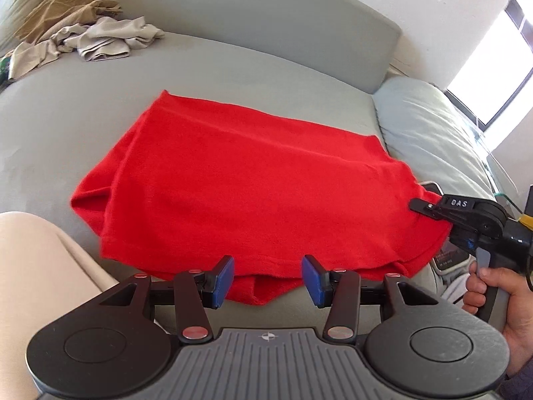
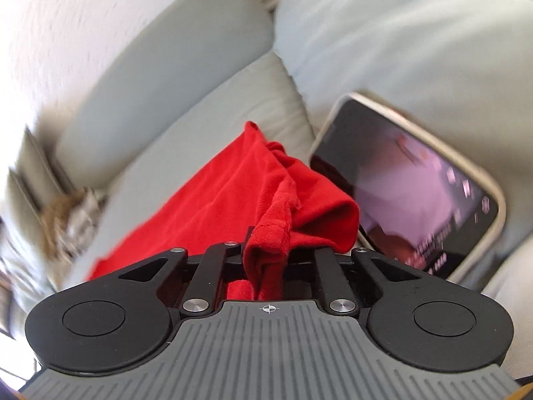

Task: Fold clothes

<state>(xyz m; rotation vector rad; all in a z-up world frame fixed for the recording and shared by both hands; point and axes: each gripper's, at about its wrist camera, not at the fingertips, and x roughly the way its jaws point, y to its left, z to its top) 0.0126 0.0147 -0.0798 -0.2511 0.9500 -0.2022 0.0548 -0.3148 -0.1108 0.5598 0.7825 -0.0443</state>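
A red garment (image 1: 233,183) lies partly folded and flat on the grey sofa seat (image 1: 83,116). My left gripper (image 1: 268,278) stands open at the garment's near hem. Its blue pads (image 1: 223,280) sit either side of a bit of red hem without pressing on it. My right gripper (image 1: 421,206), held by a hand (image 1: 489,286), is shut on the garment's right edge. In the right wrist view the red cloth (image 2: 233,193) is bunched up and pinched in that gripper (image 2: 266,253), its fingertips hidden by the fabric.
A pile of beige and tan clothes (image 1: 83,33) lies at the sofa's far left. A pale pillow (image 1: 433,126) and a lit phone (image 2: 416,193) rest to the right of the garment. A person's leg (image 1: 40,283) is at the near left.
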